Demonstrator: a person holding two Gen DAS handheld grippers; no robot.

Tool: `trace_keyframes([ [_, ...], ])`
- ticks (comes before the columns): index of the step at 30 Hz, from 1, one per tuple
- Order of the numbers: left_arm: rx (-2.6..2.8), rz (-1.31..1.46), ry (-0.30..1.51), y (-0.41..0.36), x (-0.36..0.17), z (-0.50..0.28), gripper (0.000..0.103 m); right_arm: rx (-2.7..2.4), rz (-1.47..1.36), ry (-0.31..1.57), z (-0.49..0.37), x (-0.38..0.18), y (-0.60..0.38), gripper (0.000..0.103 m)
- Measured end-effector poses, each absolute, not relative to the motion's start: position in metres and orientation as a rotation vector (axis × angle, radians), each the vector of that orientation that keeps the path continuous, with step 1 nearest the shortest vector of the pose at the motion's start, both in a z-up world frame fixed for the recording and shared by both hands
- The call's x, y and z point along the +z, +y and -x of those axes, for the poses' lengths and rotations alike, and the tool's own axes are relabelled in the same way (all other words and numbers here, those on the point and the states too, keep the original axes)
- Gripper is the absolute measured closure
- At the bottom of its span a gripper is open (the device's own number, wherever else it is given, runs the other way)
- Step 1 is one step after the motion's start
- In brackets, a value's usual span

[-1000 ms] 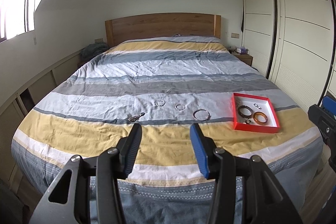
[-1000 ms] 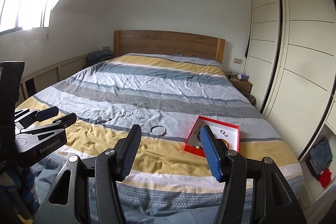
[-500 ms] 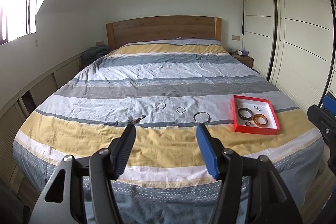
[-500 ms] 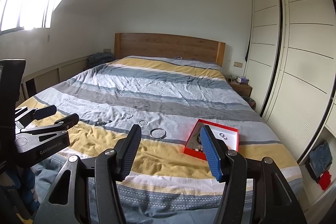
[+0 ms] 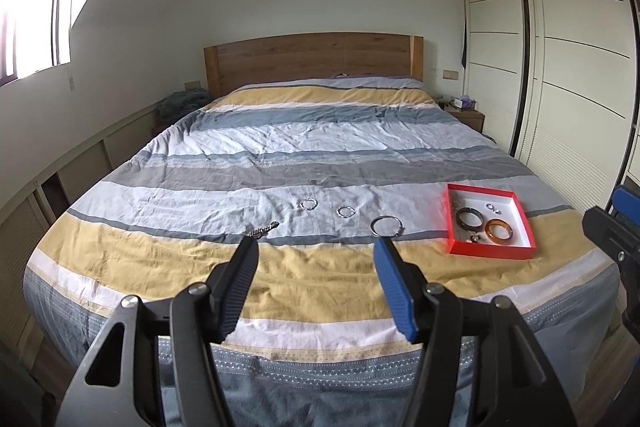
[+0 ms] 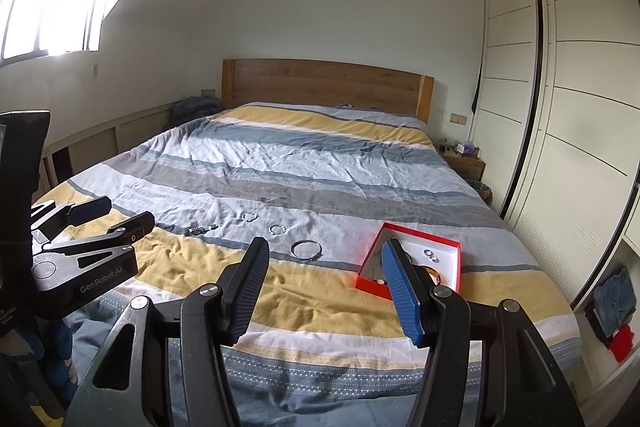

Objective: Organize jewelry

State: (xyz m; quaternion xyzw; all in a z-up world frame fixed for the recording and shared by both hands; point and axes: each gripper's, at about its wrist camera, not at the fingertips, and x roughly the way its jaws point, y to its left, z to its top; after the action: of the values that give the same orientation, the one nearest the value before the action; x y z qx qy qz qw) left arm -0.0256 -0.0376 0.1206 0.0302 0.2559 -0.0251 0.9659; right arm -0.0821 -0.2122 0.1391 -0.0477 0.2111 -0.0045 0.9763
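Observation:
On the striped duvet (image 5: 320,155) lie a silver chain bracelet (image 5: 264,229), two small silver rings (image 5: 308,204) (image 5: 346,211) and a larger silver bangle (image 5: 385,225). To the right of them a red tray (image 5: 492,251) holds a dark bangle (image 5: 470,218), an amber bangle (image 5: 499,230) and small rings (image 5: 494,207). My left gripper (image 5: 316,249) is open and empty, short of the jewelry near the bed's foot. My right gripper (image 6: 325,247) is also open and empty; its right finger covers part of the tray (image 6: 424,235). The chain (image 6: 203,229) and the bangle (image 6: 306,249) show there too.
The left gripper (image 6: 129,211) shows at the left of the right wrist view. A wooden headboard (image 5: 312,61) stands at the far end. Sliding wardrobe doors (image 5: 560,67) run along the right, with a nightstand (image 5: 466,113) beside the bed. Low cupboards (image 5: 80,167) line the left wall.
The left gripper's jaws have spread wider apart. The right gripper's jaws stand as before, and the jewelry and tray have not moved.

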Motion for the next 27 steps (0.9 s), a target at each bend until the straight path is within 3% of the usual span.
trace_keyframes([
  [27, -0.055, -0.052, 0.644, -0.04, 0.047, -0.022, 0.045, 0.027, 0.032, 0.627, 0.024, 0.068, -0.223, 0.045],
])
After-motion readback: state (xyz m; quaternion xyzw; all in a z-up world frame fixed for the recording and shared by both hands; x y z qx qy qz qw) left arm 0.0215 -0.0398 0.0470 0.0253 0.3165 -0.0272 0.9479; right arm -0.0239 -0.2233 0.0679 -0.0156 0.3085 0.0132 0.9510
